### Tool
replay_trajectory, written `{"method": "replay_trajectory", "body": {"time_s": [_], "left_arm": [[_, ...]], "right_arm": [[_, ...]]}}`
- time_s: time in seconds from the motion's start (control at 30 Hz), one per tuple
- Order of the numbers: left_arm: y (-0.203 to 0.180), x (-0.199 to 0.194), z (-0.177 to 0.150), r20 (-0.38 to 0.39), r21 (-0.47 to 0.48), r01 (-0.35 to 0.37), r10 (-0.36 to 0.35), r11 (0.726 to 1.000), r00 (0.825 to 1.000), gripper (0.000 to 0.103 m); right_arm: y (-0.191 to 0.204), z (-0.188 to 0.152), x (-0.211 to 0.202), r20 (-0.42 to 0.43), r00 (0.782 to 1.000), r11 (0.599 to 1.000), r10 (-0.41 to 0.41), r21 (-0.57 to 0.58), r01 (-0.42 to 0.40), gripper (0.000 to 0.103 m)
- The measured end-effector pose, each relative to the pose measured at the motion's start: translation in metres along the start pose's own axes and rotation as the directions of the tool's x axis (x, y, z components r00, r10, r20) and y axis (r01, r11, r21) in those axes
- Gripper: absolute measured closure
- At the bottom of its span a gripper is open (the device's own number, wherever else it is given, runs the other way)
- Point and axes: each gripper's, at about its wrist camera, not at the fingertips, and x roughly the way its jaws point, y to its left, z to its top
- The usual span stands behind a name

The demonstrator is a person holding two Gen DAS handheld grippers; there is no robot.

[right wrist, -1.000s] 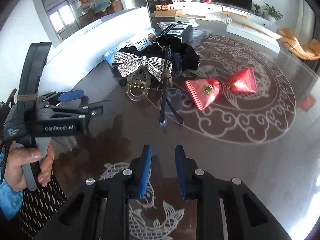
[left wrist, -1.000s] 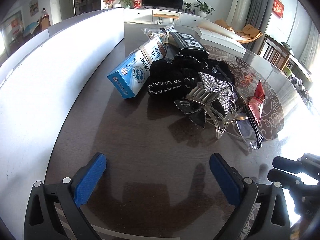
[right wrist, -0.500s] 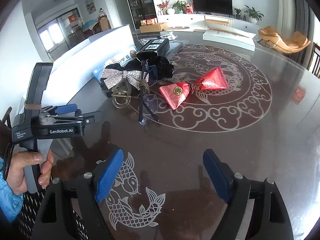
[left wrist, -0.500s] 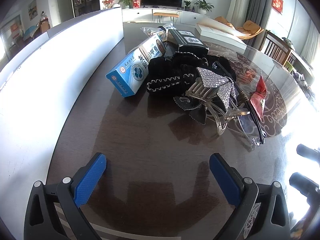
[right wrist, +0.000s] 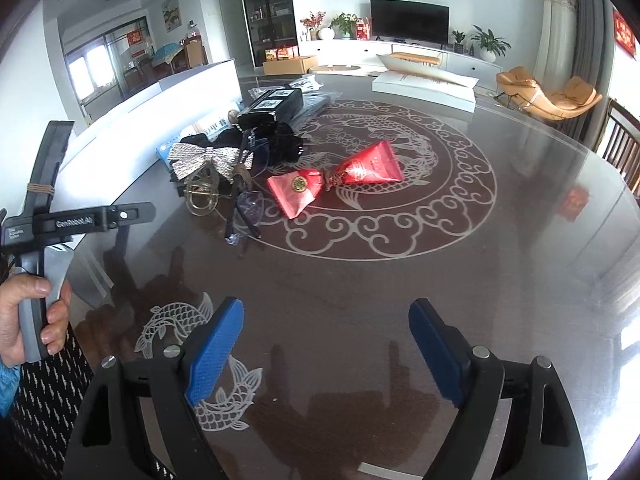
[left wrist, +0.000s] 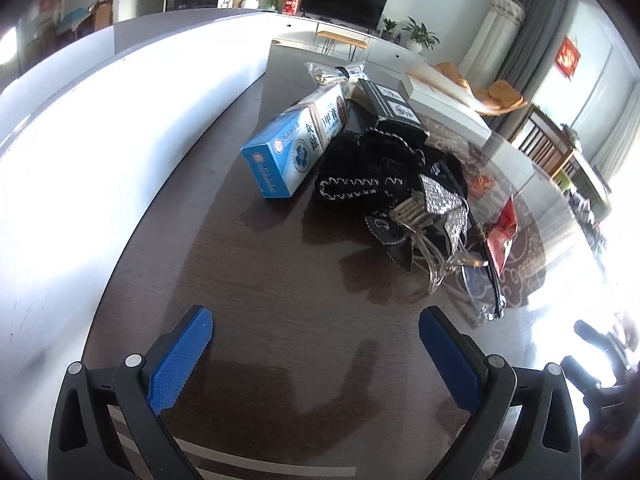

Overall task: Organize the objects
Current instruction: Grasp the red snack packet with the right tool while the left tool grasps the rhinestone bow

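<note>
On a dark glass-topped table (right wrist: pixel 500 280) in a living rm, a red foil pouch (right wrist: pixel 336 180) lies long axis crosswise, well ahead & slightly left of the right gripper (right wrist: pixel 326 346), jaws just opened wide w/ nothing between; left gripper (left wrist: pixel 316 354), also wide & empty, faces the clutter pile (left wrist: pixel 392 192).

i see a dark round table (right wrist: pixel 460 280) with a pale fish and cloud pattern in its top. behind it, a black tv (right wrist: pixel 409 19) stands on a low white cabinet (right wrist: pixel 472 62), potted plants (right wrist: pixel 489 42) beside it. an orange lounge chair (right wrist: pixel 548 94) sits right. a tall dark shelf unit (right wrist: pixel 268 12), possibly glass-fronted, stands left.
</note>
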Motion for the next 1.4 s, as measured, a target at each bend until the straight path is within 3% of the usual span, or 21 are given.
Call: {"method": "replay_trajectory", "body": {"time_s": [0.1, 0.2, 0.33, 0.47, 0.53, 0.57, 0.6, 0.67, 0.7, 0.77, 0.87, 0.93, 0.97, 1.0, 1.07, 1.2, 1.3, 1.33, 1.37, 1.4], "left_arm": [[0.010, -0.004, 0.002, 0.003, -0.064, 0.061, -0.060, 0.996, 0.998, 0.000], [0.005, -0.007, 0.004, 0.006, -0.069, 0.102, -0.102, 0.992, 0.995, 0.000], [-0.023, -0.013, 0.016, 0.029, -0.008, 0.140, -0.140, 0.990, 0.990, 0.000], [-0.058, 0.006, 0.036, 0.025, 0.071, 0.103, -0.105, 0.992, 0.994, 0.000], [-0.069, 0.018, 0.044, 0.036, 0.100, 0.121, -0.125, 0.988, 0.991, 0.000], [-0.073, 0.021, 0.045, 0.043, 0.112, 0.140, -0.146, 0.984, 0.988, 0.014], [-0.076, 0.023, 0.044, 0.045, 0.127, 0.146, -0.153, 0.981, 0.987, 0.039], [-0.078, 0.023, 0.038, 0.028, 0.152, 0.149, -0.155, 0.977, 0.988, 0.057], [-0.076, 0.019, 0.032, 0.021, 0.156, 0.169, -0.174, 0.973, 0.985, 0.059], [-0.070, 0.003, 0.014, 0.019, 0.172, 0.172, -0.178, 0.970, 0.984, 0.059], [-0.060, -0.012, -0.009, -0.052, 0.209, 0.131, -0.123, 0.969, 0.991, 0.058], [-0.053, -0.016, -0.017, -0.108, 0.207, 0.138, -0.117, 0.969, 0.987, 0.045], [-0.051, -0.018, -0.018, -0.120, 0.200, 0.151, -0.129, 0.968, 0.984, 0.028], [-0.050, -0.021, -0.017, -0.111, 0.196, 0.164, -0.144, 0.967, 0.983, 0.016], [-0.052, -0.025, -0.012, -0.067, 0.208, 0.184, -0.174, 0.961, 0.983, 0.012], [-0.076, -0.001, 0.009, -0.074, 0.281, 0.150, -0.135, 0.948, 0.988, 0.012], [-0.101, 0.017, 0.019, -0.087, 0.364, 0.175, -0.153, 0.915, 0.984, 0.016], [-0.107, 0.016, 0.018, -0.057, 0.398, 0.168, -0.158, 0.902, 0.986, 0.025], [-0.109, 0.016, 0.017, -0.043, 0.411, 0.144, -0.139, 0.900, 0.989, 0.049], [-0.107, 0.016, 0.018, -0.040, 0.399, 0.145, -0.140, 0.906, 0.989, 0.049]], "right_arm": [[-0.013, -0.004, 0.003, 0.010, 1.000, 1.000, -0.008, 0.025, 0.008, 0.017], [-0.023, -0.009, 0.009, 0.001, 1.000, 0.998, 0.005, 0.055, -0.005, 0.017], [-0.031, -0.017, 0.013, 0.005, 1.000, 0.995, 0.023, 0.095, -0.024, 0.017], [-0.024, -0.016, 0.014, 0.016, 1.000, 0.998, 0.002, 0.068, -0.004, 0.017], [-0.020, -0.015, 0.015, 0.008, 1.000, 0.999, -0.013, 0.042, 0.012, 0.017], [-0.019, -0.015, 0.014, 0.010, 1.000, 0.999, -0.015, 0.037, 0.015, 0.017], [-0.020, -0.016, 0.014, 0.015, 1.000, 0.999, -0.014, 0.040, 0.014, 0.017], [-0.024, -0.017, 0.012, 0.023, 1.000, 0.998, -0.009, 0.059, 0.007, 0.017], [-0.025, -0.017, 0.012, 0.026, 1.000, 0.998, -0.005, 0.070, 0.003, 0.017], [-0.027, -0.018, 0.010, 0.037, 0.999, 0.997, 0.000, 0.082, -0.003, 0.017], [-0.026, -0.018, 0.009, 0.048, 0.999, 0.997, 0.001, 0.077, -0.005, 0.017], [-0.024, -0.018, 0.009, 0.049, 0.999, 0.997, 0.003, 0.071, -0.007, 0.017], [-0.024, -0.018, 0.009, 0.047, 0.999, 0.998, 0.005, 0.070, -0.008, 0.017], [-0.024, -0.019, 0.010, 0.045, 0.999, 0.997, 0.007, 0.070, -0.010, 0.017], [-0.024, -0.019, 0.010, 0.042, 0.999, 0.997, 0.011, 0.071, -0.014, 0.017], [-0.024, -0.019, 0.010, 0.036, 0.999, 0.997, 0.014, 0.070, -0.017, 0.017], [-0.025, -0.020, 0.012, 0.026, 1.000, 0.997, 0.016, 0.076, -0.018, 0.017], [-0.026, -0.020, 0.013, 0.022, 1.000, 0.997, 0.018, 0.081, -0.020, 0.017], [-0.026, -0.020, 0.013, 0.020, 1.000, 0.996, 0.020, 0.085, -0.022, 0.017], [-0.027, -0.019, 0.013, 0.020, 0.999, 0.996, 0.025, 0.089, -0.027, 0.014]]}}
